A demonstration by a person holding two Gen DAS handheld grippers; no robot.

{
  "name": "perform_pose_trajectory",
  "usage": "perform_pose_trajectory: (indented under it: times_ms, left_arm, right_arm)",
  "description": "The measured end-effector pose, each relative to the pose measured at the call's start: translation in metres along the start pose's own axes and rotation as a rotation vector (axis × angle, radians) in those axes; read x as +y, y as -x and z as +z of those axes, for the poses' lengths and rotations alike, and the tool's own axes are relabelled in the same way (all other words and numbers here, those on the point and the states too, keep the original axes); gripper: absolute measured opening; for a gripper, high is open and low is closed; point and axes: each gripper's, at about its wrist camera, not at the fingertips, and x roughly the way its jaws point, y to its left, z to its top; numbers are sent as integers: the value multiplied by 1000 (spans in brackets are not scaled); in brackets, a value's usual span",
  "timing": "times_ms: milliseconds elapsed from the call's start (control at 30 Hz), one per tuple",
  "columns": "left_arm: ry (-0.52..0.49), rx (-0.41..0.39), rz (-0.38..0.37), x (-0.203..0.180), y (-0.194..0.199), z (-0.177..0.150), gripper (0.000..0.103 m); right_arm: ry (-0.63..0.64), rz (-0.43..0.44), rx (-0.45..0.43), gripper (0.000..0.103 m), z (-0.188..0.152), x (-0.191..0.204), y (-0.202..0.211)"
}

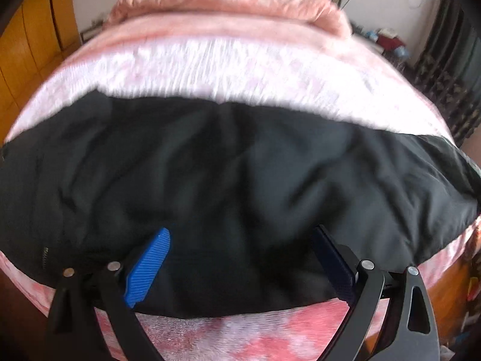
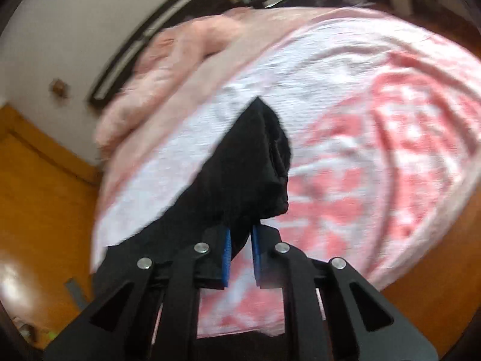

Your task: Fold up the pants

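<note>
A: Left gripper?
B: Jaws were wide apart, nothing between them, over the pants, which lay flat across the bed. Near hem sat just inside the bed's near edge.
A: Right gripper?
B: Jaws were clamped on a bunched pants edge, lifted off the bed. Bare pink blanket lay open beyond. Quilt piled at the far end.

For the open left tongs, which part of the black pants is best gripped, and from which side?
The near hem edge of the black pants, approached low from the bed's near side. That edge lies flat on the pink blanket between the open left tongs, so one finger could slide under it. The right tongs already pinch a bunched end.
</note>
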Motion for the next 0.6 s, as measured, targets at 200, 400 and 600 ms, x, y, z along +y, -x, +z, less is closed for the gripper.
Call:
perform_pose_trajectory:
  times_ms: [200, 400, 600]
  left_arm:
    - [7, 4, -28, 6, -3, -5, 96]
    - [-13, 33, -26, 11, -10, -5, 97]
    - [-1, -27, -49, 23, 10, -6, 97]
  right_arm:
    - [-92, -138, 138, 11, -22, -45, -50]
    - [-39, -171, 113, 11, -17, -29, -38]
    - [-1, -193, 77, 11, -13, -7, -31]
